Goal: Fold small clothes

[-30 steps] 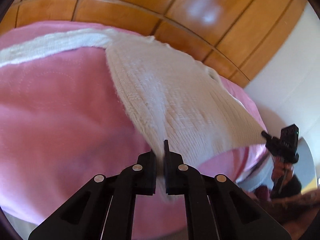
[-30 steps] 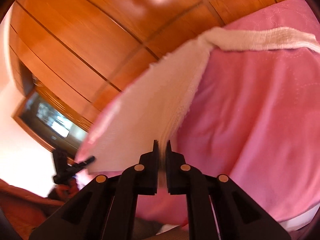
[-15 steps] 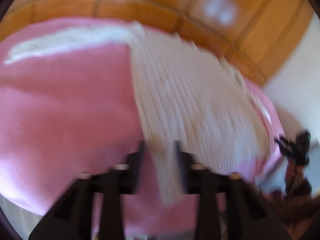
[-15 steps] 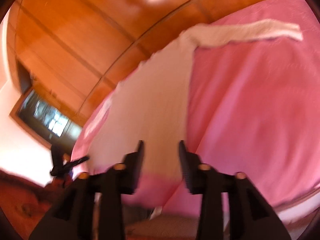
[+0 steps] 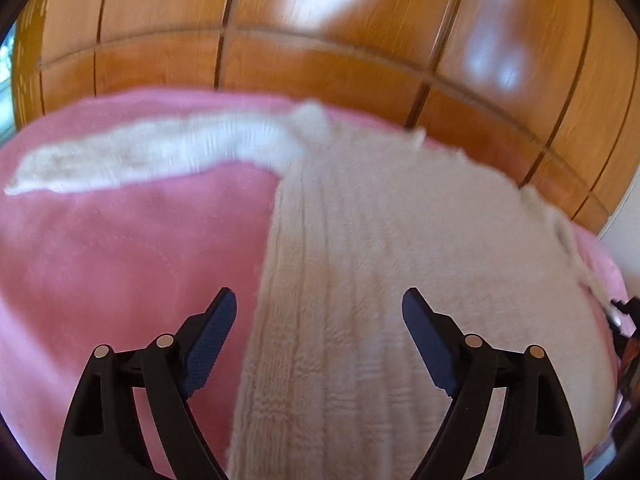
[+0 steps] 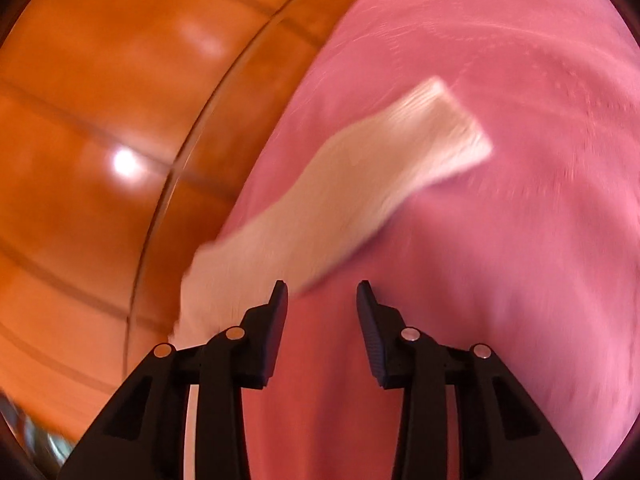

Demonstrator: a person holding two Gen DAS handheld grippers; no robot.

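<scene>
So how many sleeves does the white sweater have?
2 show: one sleeve stretches left from the white sweater on the pink blanket; the other sleeve lies ahead of the right tool.

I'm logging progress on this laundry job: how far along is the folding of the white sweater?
Early. The sweater is laid flat on the pink blanket, its sleeve stretched out sideways. Nothing is gripped: the left hand-held gripper is opening over the hem, the right hand-held gripper closing on nothing. Every fold remains.

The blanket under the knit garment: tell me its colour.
Pink blanket, plain as far as the blur allows; clearest in the left wrist view.
</scene>
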